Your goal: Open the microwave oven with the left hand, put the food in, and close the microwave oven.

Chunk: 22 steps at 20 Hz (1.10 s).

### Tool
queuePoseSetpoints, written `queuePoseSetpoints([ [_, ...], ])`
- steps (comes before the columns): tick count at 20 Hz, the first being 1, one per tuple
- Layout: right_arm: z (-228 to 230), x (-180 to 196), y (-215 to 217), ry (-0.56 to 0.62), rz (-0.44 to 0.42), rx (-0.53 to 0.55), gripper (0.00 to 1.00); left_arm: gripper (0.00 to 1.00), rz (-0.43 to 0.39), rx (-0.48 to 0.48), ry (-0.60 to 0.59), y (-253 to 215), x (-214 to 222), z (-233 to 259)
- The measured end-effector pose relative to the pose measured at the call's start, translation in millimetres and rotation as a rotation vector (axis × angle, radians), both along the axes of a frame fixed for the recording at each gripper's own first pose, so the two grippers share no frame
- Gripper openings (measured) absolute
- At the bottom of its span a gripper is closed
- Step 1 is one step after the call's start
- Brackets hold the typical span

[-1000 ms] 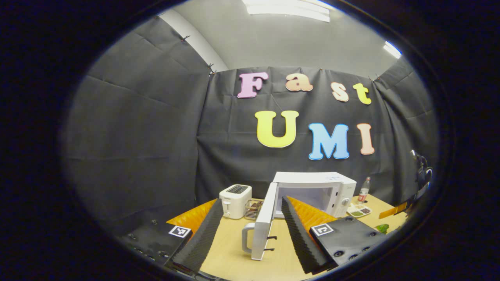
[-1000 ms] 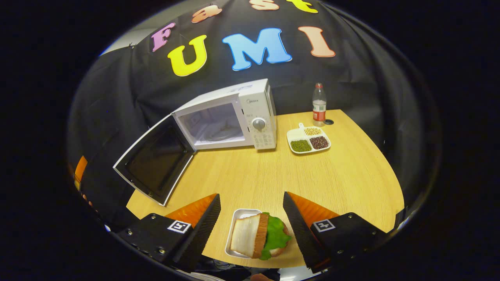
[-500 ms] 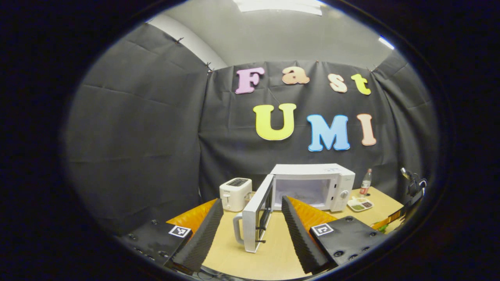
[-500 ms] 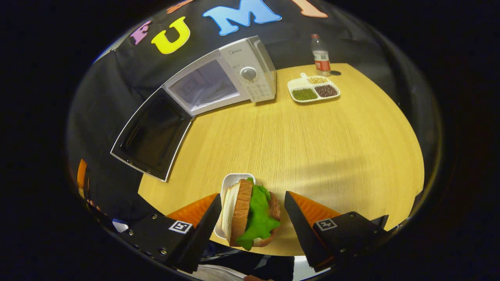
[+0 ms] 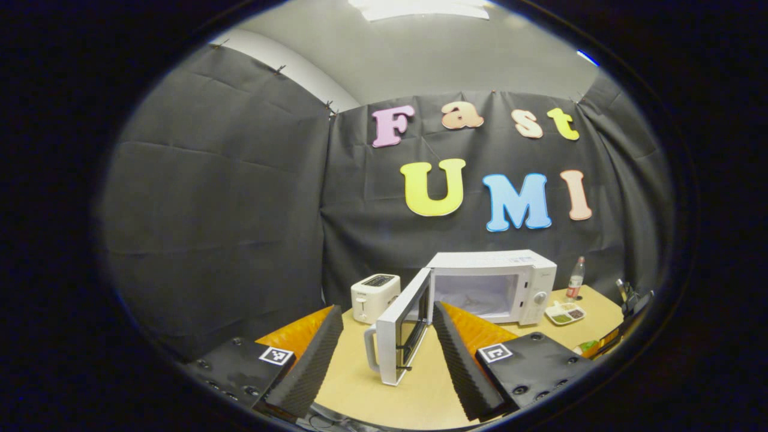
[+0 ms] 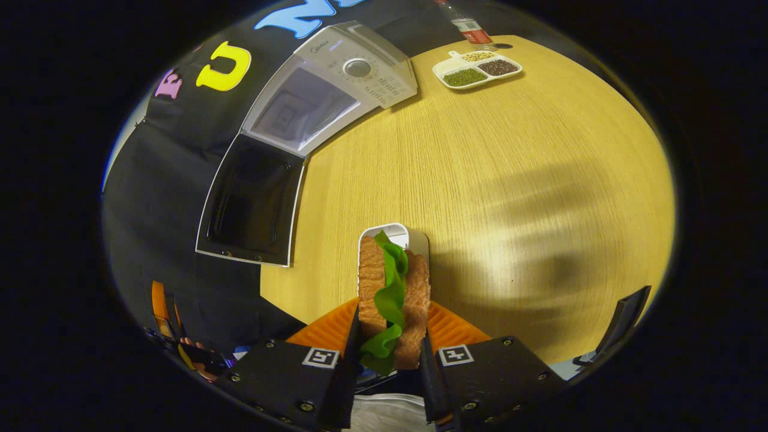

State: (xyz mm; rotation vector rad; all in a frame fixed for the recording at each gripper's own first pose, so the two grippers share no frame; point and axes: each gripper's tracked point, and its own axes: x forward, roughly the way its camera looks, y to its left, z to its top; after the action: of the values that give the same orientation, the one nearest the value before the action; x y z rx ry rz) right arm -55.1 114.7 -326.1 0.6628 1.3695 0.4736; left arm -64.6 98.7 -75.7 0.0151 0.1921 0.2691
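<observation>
The white microwave (image 5: 498, 287) stands at the back of the wooden table (image 5: 360, 384), its door (image 5: 401, 333) swung wide open toward me. My left gripper (image 5: 384, 354) is open, short of the door, with nothing between its fingers. In the right gripper view the microwave (image 6: 336, 78) sits at the upper left with its dark-windowed door (image 6: 252, 201) hanging out over the table's edge. My right gripper (image 6: 389, 342) is shut on the sandwich (image 6: 393, 294), bread with green lettuce, which rests on a small white tray (image 6: 402, 237) near the table's front edge.
A white toaster (image 5: 375, 297) stands left of the microwave. A divided dish of beans (image 6: 477, 67) and a plastic bottle (image 6: 465, 27) sit to the microwave's right. Broad bare wood (image 6: 498, 180) lies between the sandwich and the microwave.
My right gripper moved down over the sandwich and shut on it. The left gripper drew back from the door, which now stands wider open.
</observation>
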Motion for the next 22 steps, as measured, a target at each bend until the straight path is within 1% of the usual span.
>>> queuePoseSetpoints([
  [1, 3, 6, -2, -0.018, -0.02, -0.005, 0.46, 0.98, 0.006, -0.005, -0.005, -1, 0, 3],
  [2, 8, 7, -2, -0.031, -0.011, -0.001, 0.33, 0.98, 0.01, -0.006, -0.011, -2, 2, 4],
  [4, 24, 13, 2, -0.07, -0.007, 0.016, 0.34, 0.98, 0.008, -0.002, -0.023, -3, 7, 8],
  [7, 43, 30, 8, -0.148, 0.009, 0.004, 0.33, 0.97, -0.006, 0.017, -0.035, 0, 20, 14],
  [11, 64, 55, 40, -0.21, -0.008, 0.028, 0.33, 0.97, -0.032, -0.002, -0.048, 9, 41, 8],
  [14, 71, 82, 67, -0.276, -0.017, 0.01, 0.33, 0.95, -0.039, -0.022, -0.057, 30, 62, 6],
  [15, 73, 92, 76, -0.294, -0.021, 0.005, 0.33, 0.98, -0.041, -0.027, -0.062, 39, 68, 7],
  [19, 83, 130, 119, -0.359, -0.061, 0.009, 0.33, 0.98, -0.034, -0.021, -0.06, 80, 86, 2],
  [22, 88, 156, 148, -0.409, -0.091, 0.005, 0.33, 0.98, -0.022, -0.034, -0.056, 108, 96, -1],
])
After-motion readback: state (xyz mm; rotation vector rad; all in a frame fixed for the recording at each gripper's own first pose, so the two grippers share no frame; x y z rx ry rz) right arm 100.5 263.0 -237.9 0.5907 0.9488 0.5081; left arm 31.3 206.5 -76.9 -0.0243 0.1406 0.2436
